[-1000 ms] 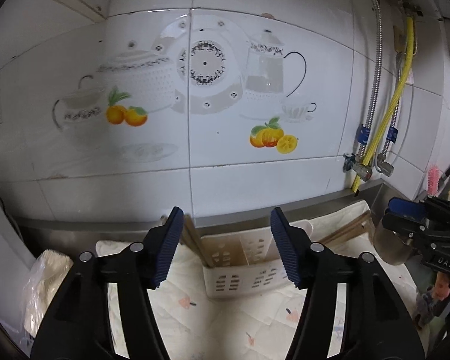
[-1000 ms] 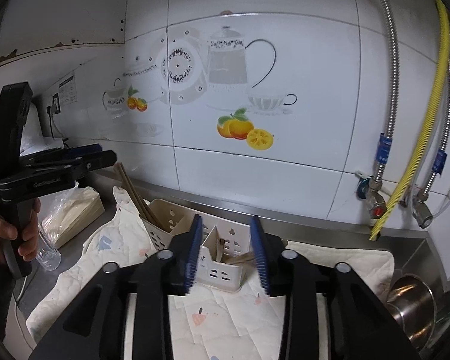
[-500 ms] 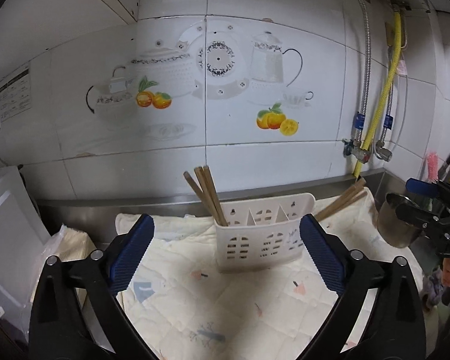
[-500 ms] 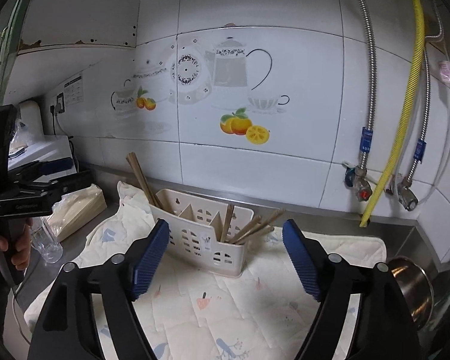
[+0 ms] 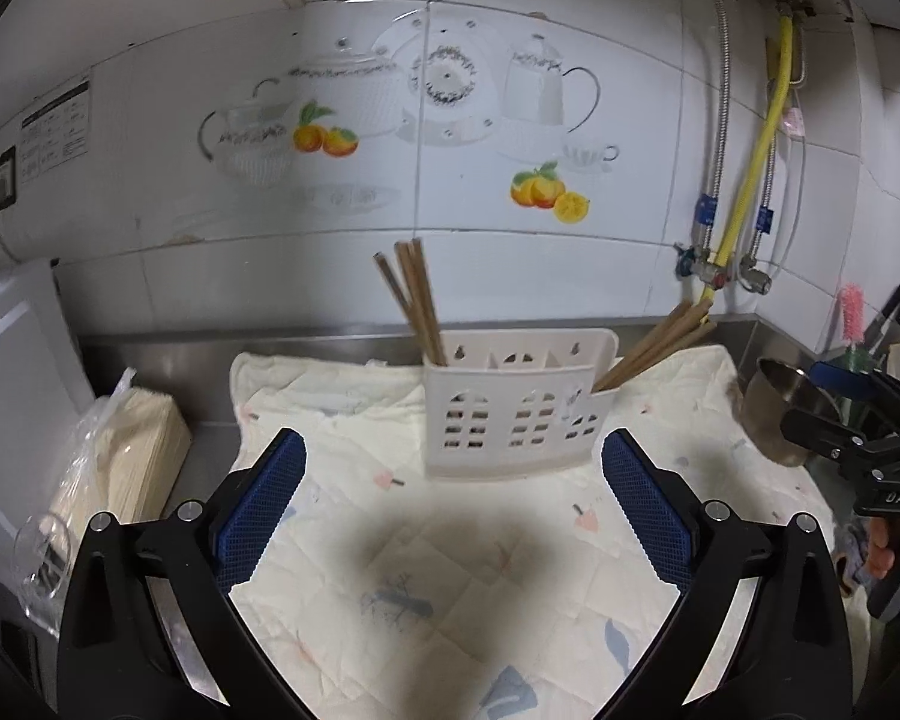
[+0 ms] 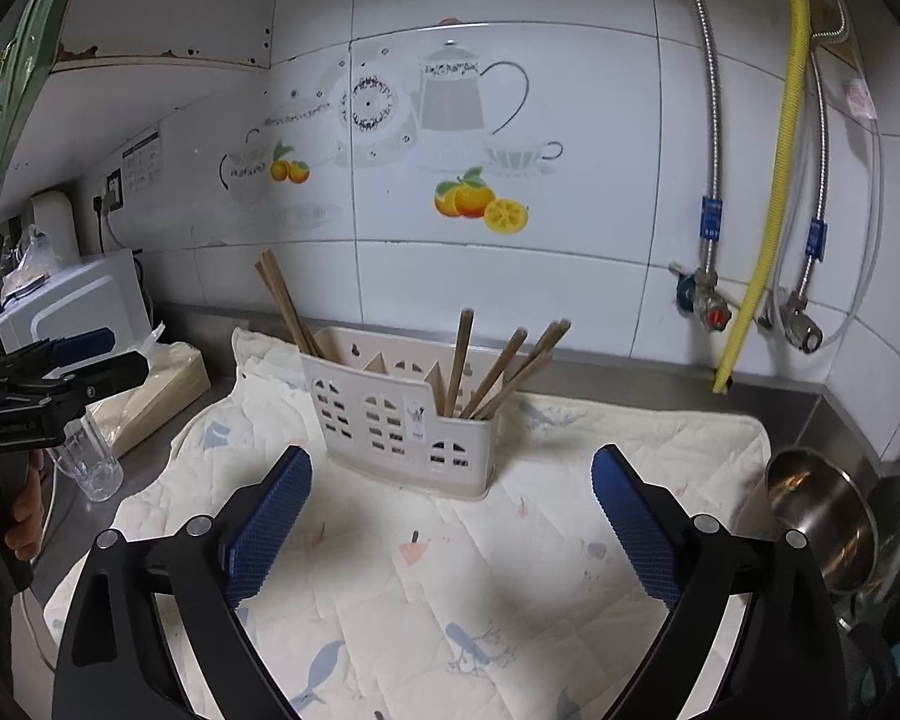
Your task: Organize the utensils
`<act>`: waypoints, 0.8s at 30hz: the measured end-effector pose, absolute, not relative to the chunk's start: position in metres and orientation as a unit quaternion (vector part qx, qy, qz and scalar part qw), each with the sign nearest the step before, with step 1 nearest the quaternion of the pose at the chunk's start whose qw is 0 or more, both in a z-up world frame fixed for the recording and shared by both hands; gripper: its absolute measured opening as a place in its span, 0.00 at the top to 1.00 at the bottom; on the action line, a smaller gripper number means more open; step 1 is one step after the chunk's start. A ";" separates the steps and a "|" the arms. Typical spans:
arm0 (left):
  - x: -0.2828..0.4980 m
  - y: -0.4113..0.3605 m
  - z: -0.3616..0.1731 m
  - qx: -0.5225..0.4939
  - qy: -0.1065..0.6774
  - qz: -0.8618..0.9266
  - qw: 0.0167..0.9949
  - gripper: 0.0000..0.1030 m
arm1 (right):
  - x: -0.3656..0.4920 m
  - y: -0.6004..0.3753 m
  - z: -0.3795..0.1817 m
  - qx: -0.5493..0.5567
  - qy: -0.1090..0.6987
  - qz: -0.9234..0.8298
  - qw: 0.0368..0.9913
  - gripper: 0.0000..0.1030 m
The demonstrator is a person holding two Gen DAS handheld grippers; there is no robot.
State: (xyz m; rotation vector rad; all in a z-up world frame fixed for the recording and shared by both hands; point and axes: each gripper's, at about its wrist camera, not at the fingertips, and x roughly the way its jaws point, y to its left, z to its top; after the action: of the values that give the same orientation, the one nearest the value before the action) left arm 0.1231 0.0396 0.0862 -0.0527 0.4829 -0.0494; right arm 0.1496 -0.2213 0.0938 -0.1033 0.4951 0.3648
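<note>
Both grippers have pulled back; my left gripper [image 5: 453,498] and right gripper [image 6: 450,516] hang with jaws spread, empty, before the perforated plastic caddy [image 6: 399,414] holding wooden chopsticks [image 6: 498,369] on quilted cloth [image 6: 510,570].

Dim, cool indoor light from above. Strong fisheye bending, black vignette at all corners. Soft dark shadow on quilted mat [image 5: 450,546] at 6 o'clock in the left view. Mild glare on wall tiles [image 6: 510,30] at 12 o'clock. Edges slightly soft.

White slotted utensil caddy [image 5: 519,411] upright on quilted mat, brown chopsticks [image 5: 415,300] leaning in both end compartments
</note>
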 end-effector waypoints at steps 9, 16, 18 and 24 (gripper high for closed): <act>0.108 0.048 0.070 -0.050 0.246 -0.020 0.968 0.05 | 0.134 -0.222 0.078 -0.048 0.255 0.175 0.950 0.09; 0.095 0.046 0.061 -0.041 0.253 -0.011 0.966 0.05 | 0.125 -0.220 0.067 -0.039 0.261 0.173 0.949 0.08; 0.091 0.044 0.060 -0.032 0.249 -0.004 0.968 0.05 | 0.122 -0.220 0.064 -0.035 0.263 0.174 0.948 0.08; 0.081 0.036 0.055 -0.019 0.251 -0.016 0.968 0.05 | 0.116 -0.222 0.059 -0.034 0.264 0.164 0.950 0.08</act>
State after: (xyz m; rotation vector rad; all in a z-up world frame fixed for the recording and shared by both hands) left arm 0.0805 0.0360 0.0546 -0.0385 0.5071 -0.0321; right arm 0.1158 -0.2220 0.0590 -0.0701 0.5380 0.3337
